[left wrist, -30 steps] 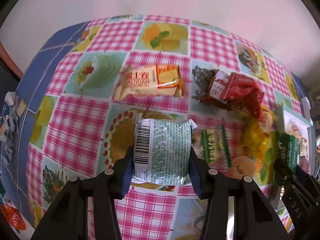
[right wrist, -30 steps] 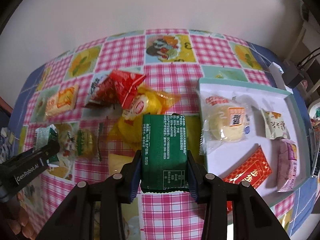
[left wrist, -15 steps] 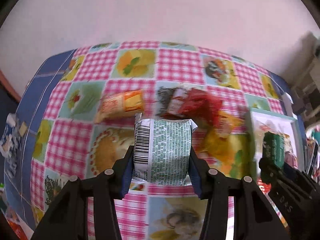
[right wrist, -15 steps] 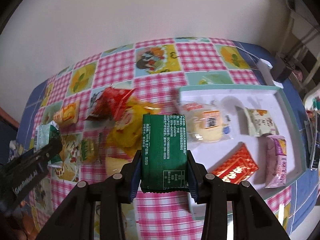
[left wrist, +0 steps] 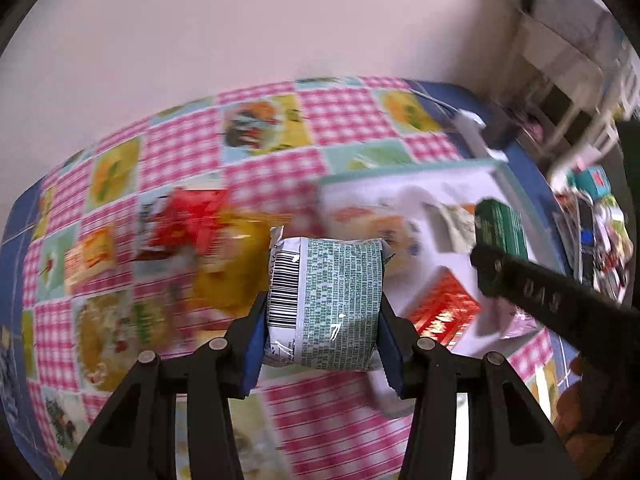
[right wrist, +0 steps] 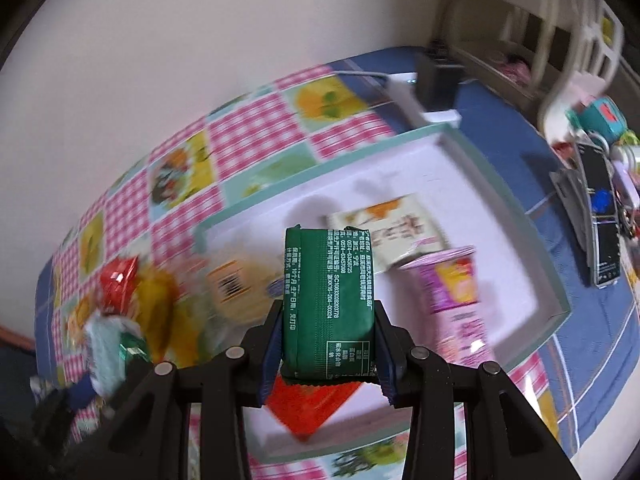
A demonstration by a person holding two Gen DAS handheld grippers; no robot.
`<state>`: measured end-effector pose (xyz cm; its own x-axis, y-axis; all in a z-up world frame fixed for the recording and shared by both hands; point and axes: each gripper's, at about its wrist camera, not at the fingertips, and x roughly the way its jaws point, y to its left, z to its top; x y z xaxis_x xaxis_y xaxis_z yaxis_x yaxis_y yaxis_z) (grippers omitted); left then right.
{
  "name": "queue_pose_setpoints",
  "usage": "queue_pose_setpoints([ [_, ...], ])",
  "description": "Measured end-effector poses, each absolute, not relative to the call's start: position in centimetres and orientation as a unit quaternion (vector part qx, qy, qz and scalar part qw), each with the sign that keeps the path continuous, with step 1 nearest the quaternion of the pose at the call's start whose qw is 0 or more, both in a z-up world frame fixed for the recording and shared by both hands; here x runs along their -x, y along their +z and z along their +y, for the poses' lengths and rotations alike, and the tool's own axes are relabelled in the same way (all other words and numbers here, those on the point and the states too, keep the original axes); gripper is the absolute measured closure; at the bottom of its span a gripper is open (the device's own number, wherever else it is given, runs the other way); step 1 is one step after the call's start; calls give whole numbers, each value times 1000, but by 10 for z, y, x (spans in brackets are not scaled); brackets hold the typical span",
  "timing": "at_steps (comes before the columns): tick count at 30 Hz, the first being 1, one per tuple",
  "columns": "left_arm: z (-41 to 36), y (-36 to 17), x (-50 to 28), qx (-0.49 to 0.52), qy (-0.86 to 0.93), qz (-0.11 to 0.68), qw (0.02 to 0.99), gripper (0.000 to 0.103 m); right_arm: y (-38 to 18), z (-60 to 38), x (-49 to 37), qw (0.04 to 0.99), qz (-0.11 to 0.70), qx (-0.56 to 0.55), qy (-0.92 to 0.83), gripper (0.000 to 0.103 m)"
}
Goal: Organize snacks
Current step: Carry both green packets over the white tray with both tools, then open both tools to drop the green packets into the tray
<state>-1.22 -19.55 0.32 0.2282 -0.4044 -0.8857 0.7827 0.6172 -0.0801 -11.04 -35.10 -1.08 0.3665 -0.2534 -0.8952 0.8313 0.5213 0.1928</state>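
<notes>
Both grippers had their hands full: the left gripper (left wrist: pixel 322 330) was pinching a pale green snack pack (left wrist: pixel 324 300) over the checkered tablecloth (left wrist: pixel 340 114), right by the near edge of the white tray (right wrist: pixel 472 152). The right gripper (right wrist: pixel 328 354) was clamped on a dark green packet (right wrist: pixel 328 300), held above the tray where a pink packet (right wrist: pixel 456 292) and a red packet (right wrist: pixel 310 404) lay.

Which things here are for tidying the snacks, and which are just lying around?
For the job: green packet in the right gripper; white packet in the left gripper; tray; loose snacks.

Just lying about: charger; phone; chair.
</notes>
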Motion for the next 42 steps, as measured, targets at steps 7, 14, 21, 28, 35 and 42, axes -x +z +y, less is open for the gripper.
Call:
queue_pose_setpoints([
  [7, -233, -13, 38, -227, -412, 482, 739, 52, -19, -380, 128, 750, 420, -354, -369, 60],
  [14, -254, -31, 47, -237, -422, 488, 726, 52, -28, -393, 134, 744, 418, -370, -367, 60],
  [21, -258, -31, 52, -240, -429, 488, 721, 51, -30, -392, 133, 744, 420, -375, -361, 60],
  [28, -247, -20, 47, -239, -407, 486, 736, 36, -27, -388, 129, 752, 423, -366, -349, 59],
  [35, -225, -16, 20, -210, -365, 495, 760, 24, -23, -378, 128, 750, 435, -358, -346, 55],
  [42, -187, -16, -17, -168, -305, 498, 794, 9, -22, -351, 116, 762, 450, -328, -332, 33],
])
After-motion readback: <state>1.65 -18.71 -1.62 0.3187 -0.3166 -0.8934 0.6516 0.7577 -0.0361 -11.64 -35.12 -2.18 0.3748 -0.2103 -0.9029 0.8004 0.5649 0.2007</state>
